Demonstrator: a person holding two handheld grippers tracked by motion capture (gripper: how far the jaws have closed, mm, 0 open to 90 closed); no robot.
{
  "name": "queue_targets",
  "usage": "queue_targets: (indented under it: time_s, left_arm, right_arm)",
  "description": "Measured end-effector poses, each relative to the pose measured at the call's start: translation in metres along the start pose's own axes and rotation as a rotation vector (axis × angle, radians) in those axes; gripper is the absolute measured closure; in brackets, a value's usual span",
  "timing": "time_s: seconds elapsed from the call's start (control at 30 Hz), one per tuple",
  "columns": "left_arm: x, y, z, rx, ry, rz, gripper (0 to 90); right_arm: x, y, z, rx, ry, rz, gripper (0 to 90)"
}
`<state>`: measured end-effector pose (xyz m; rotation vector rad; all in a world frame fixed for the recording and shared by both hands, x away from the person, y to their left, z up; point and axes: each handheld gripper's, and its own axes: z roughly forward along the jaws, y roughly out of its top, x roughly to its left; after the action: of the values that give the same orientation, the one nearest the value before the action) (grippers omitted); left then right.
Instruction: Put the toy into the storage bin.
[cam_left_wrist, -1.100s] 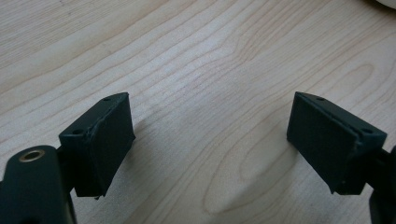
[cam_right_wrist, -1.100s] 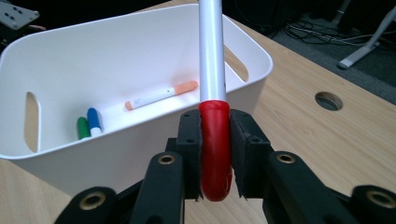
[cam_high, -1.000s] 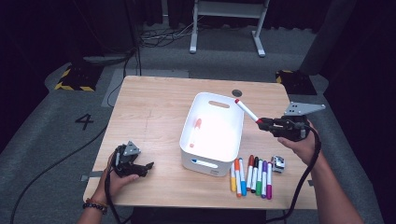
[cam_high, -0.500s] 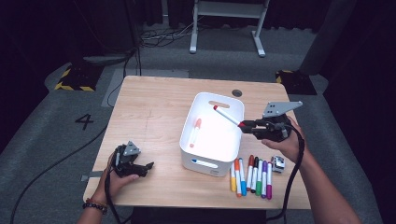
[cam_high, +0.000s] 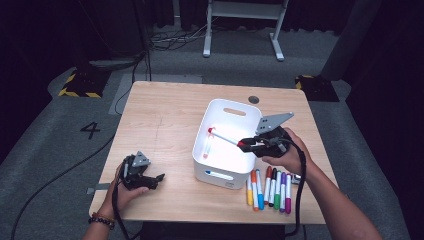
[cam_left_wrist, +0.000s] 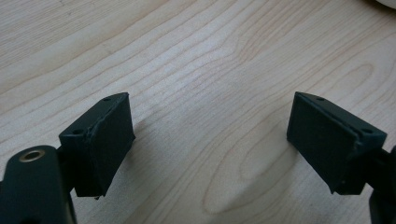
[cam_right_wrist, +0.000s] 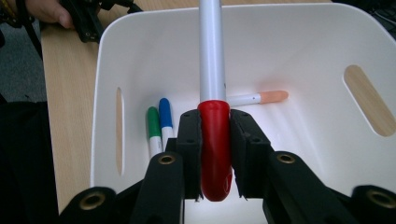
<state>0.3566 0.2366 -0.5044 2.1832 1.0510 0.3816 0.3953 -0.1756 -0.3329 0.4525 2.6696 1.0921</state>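
Nearest the person's edge of the table (cam_high: 165, 120), the left gripper (cam_high: 141, 176) sits low on the wood, well to the left of the white bin (cam_high: 227, 107), and its jaws stand wide apart with bare tabletop between them, nothing gripped. On the other side of that near edge, a row of markers (cam_high: 268, 189) lies side by side just in front of the bin's right corner: yellow, orange, blue, dark, green, purple, magenta. Up from there, the right gripper (cam_right_wrist: 215, 154) hovers over the bin's right rim, jaws clenched on the red cap of the red-capped marker (cam_right_wrist: 212, 70). Its grey-white barrel juts out level over the bin's open middle, tip toward the bin's left wall. Down inside the bin, a green marker (cam_right_wrist: 152, 130) and a blue marker (cam_right_wrist: 163, 119) lie together against one wall, and an orange-capped marker (cam_right_wrist: 254, 98) rests on the floor beneath the held one. Farther on, the bin's far wall shows its handle slot, with a small dark disc (cam_high: 253, 99) on the table just beyond it.
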Motion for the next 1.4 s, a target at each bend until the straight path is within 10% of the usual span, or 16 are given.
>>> queue_targets:
  time_s: [0.83, 1.4]
  left_arm:
    - [0.000, 0.000, 0.000, 0.000, -0.001, -0.001, 14.9]
    - [0.000, 0.000, 0.000, 0.000, -0.001, 0.001, 14.9]
  right_arm:
    - [0.014, 0.001, 0.040, 0.245, 0.054, -0.058, 73.7]
    - [0.014, -0.038, -0.038, -0.053, -0.089, 0.028, 57.6]
